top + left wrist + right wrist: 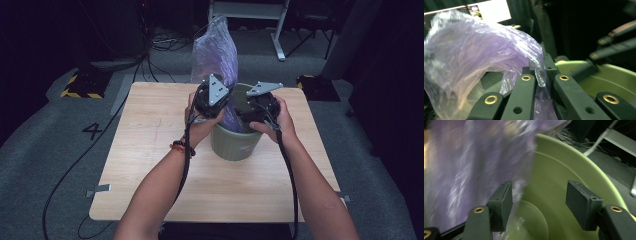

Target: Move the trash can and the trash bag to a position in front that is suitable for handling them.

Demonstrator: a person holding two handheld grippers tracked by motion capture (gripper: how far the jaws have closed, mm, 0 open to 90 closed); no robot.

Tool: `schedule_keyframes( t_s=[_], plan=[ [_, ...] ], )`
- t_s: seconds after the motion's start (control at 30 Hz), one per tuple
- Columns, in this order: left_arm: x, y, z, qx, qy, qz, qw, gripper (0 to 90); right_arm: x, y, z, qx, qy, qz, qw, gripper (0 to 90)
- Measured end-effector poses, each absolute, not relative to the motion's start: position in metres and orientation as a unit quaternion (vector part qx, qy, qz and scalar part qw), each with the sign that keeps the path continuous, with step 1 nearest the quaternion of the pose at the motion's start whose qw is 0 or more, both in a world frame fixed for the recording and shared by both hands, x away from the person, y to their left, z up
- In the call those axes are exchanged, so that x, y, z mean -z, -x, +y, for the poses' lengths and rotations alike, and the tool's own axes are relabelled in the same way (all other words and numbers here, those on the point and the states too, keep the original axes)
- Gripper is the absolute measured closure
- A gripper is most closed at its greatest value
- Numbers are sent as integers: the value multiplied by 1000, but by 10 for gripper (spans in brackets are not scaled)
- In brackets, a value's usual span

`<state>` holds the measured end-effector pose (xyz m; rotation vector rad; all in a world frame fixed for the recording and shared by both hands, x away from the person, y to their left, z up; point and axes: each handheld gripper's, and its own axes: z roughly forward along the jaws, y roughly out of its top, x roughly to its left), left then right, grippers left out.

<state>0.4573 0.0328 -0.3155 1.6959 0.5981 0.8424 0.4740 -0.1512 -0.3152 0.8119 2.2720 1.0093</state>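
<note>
A: Hand-held grippers, state?
B: Left hand-held gripper (541,77) was clamped on the purple plastic bag (474,57), film pinched btwn its jaws. Right hand-held gripper (537,200) was spread wide, nothing in it, inside the green bin (574,170).
A: Bin where?
B: Upright on the wooden surface (150,170), bag rising out of its far-left rim.

Recording lab: dark curtains, floor cables (75,165), hazard-taped base (80,85).

Green bin (235,145) on wooden table (150,165)
</note>
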Motion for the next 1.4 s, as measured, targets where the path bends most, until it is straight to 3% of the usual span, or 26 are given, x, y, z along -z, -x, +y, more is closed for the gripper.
schedule_keyframes(
  t_s=[0.53,0.7,0.73,0.77,0.8,0.83,0.9,0.97,1.07,1.17,1.2,1.33,1.4],
  plan=[
    [344,-437,23,-335,-749,208,533,874,277,-456,-181,-524,-280,774,217,315],
    [347,-430,16,-345,-750,195,529,872,276,-458,-170,-511,-291,780,214,302],
    [347,-429,14,-346,-750,194,530,868,278,-459,-163,-493,-296,787,223,375],
    [348,-428,14,-347,-749,194,530,868,278,-459,-163,-493,-296,787,223,375],
    [348,-427,13,-346,-747,196,533,859,280,-458,-160,-490,-289,792,222,613],
    [348,-427,13,-345,-746,197,534,859,280,-458,-160,-490,-289,792,222,613],
    [348,-427,14,-344,-745,199,535,848,282,-455,-157,-484,-277,796,236,779],
    [348,-427,15,-343,-744,200,537,823,282,-452,-157,-492,-266,793,243,869],
    [347,-427,17,-343,-743,202,538,760,281,-449,-159,-507,-260,784,246,900],
    [347,-427,18,-337,-743,199,542,765,279,-447,-161,-511,-257,781,251,900],
    [347,-427,19,-334,-741,202,546,732,279,-447,-162,-512,-256,781,252,900],
    [345,-426,23,-320,-738,223,550,427,278,-442,-164,-516,-248,778,260,900],
    [346,-427,26,-305,-742,226,553,326,277,-440,-167,-519,-245,776,261,900]
  ],
)
